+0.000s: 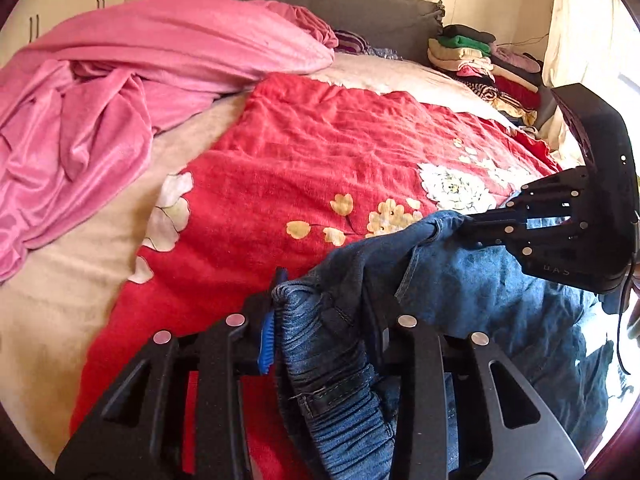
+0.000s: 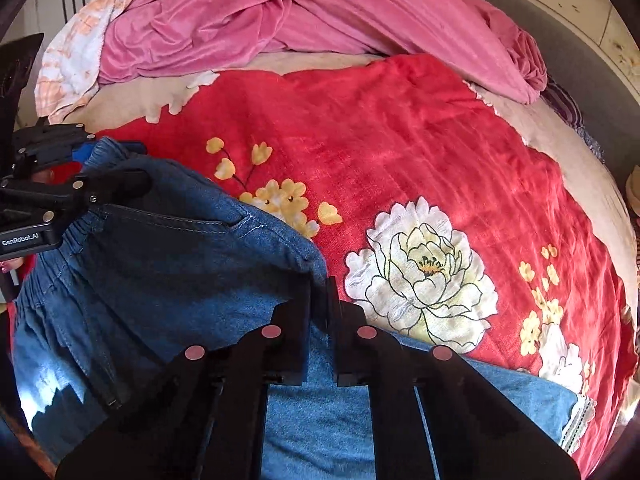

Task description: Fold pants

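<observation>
Blue denim pants (image 1: 500, 292) lie bunched at the near edge of the bed, over a red floral blanket (image 1: 320, 152). My left gripper (image 1: 326, 296) is shut on the gathered elastic waistband, which fills the gap between its fingers. In the right wrist view the same left gripper (image 2: 136, 164) grips the waistband at the far left. My right gripper (image 2: 320, 288) is shut on a folded edge of the pants (image 2: 160, 260), its fingers nearly touching. The left wrist view has that right gripper (image 1: 464, 224) pinching the raised denim corner on the right.
A crumpled pink blanket (image 1: 120, 92) covers the far left of the bed. A stack of folded clothes (image 1: 480, 60) sits by the grey headboard (image 1: 340, 4). A patterned towel (image 2: 76, 60) lies beside the pink blanket. A pale curtain (image 1: 588, 32) hangs at the right.
</observation>
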